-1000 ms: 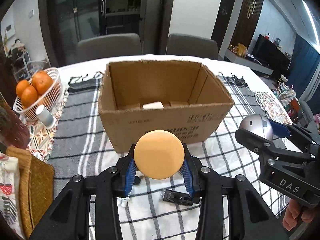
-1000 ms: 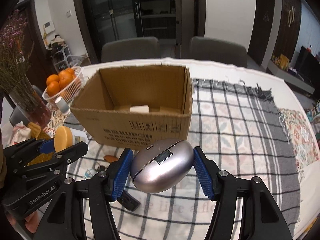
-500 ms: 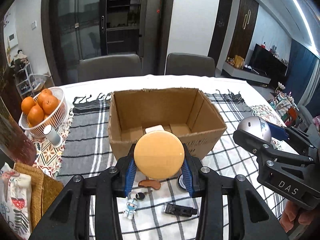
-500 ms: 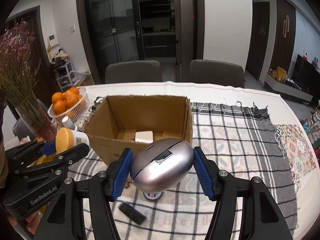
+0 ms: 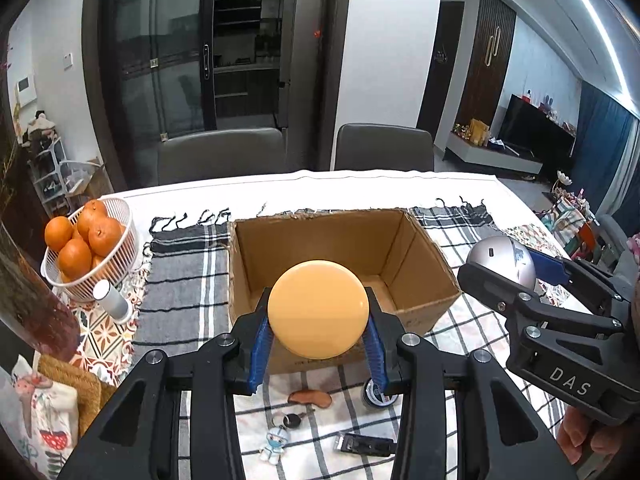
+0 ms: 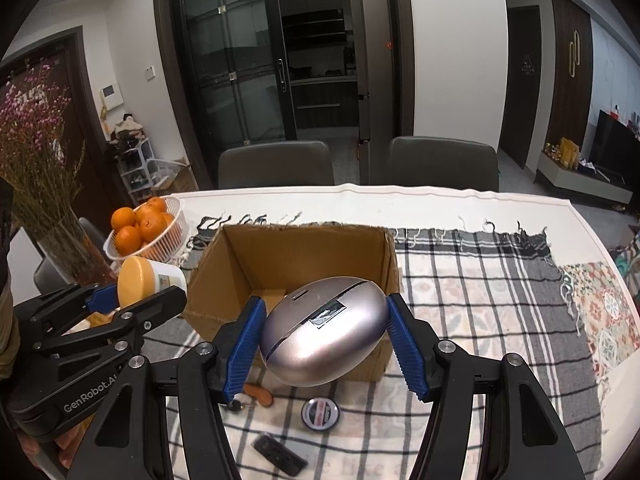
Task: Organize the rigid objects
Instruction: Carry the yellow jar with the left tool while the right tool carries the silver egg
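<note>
- Left gripper [image 5: 318, 344]: jaws clamp a jar with an orange lid [image 5: 318, 315], held above the table [image 5: 400, 188], near the cardboard box [image 5: 416, 248].
- Right gripper [image 6: 326, 346]: jaws clamp a silver egg-shaped case [image 6: 324, 330] near the same box.

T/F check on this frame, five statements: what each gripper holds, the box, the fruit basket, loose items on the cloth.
1. The left gripper is shut on a yellow-lidded jar. True.
2. The right gripper is open and holds nothing. False: it clamps a silver egg-shaped case.
3. The cardboard box is open at the top. True.
4. The white basket holds apples. False: oranges.
5. A key fob lies on the checked cloth in front of the box. True.
</note>
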`<state>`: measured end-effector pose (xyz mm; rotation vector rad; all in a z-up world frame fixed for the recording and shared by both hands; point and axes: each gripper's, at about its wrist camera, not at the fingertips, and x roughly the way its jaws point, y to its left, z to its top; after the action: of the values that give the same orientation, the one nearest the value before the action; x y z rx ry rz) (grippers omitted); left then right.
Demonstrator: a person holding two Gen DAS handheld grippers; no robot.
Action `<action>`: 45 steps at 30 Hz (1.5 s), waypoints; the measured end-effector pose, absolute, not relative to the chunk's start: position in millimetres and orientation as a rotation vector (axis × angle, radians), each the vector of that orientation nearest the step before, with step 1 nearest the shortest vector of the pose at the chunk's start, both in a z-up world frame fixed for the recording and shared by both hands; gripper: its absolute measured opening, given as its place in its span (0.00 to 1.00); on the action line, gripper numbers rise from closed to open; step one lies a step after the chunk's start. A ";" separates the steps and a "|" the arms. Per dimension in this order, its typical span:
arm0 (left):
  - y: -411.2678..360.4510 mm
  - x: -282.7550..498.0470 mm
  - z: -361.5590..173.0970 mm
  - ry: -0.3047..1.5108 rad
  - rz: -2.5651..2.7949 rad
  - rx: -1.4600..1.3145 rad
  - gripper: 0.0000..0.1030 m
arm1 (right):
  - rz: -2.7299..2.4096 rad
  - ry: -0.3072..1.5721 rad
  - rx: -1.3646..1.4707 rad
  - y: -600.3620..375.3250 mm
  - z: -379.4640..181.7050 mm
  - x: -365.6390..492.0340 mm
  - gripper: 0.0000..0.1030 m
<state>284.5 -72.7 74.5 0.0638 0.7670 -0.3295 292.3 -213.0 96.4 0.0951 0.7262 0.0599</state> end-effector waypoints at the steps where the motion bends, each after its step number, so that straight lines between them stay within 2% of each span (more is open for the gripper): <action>1: -72.5 287.1 75.2 0.767 -0.329 0.066 0.39 | 0.062 0.724 0.093 -211.9 97.1 294.0 0.60; 19: -75.5 345.0 63.2 0.868 -0.335 0.099 0.39 | 0.087 0.813 0.076 -210.7 90.1 357.1 0.60; 43: -89.3 399.5 -9.9 1.156 -0.338 0.134 0.39 | 0.123 1.132 0.130 -220.3 13.8 414.8 0.60; 45: -89.6 400.6 -13.7 1.173 -0.330 0.136 0.49 | 0.124 1.152 0.141 -221.1 10.0 416.5 0.61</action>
<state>400.6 -89.6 -13.7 0.1358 1.1733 -0.3295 416.5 -221.1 10.0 0.1414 1.1523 0.1243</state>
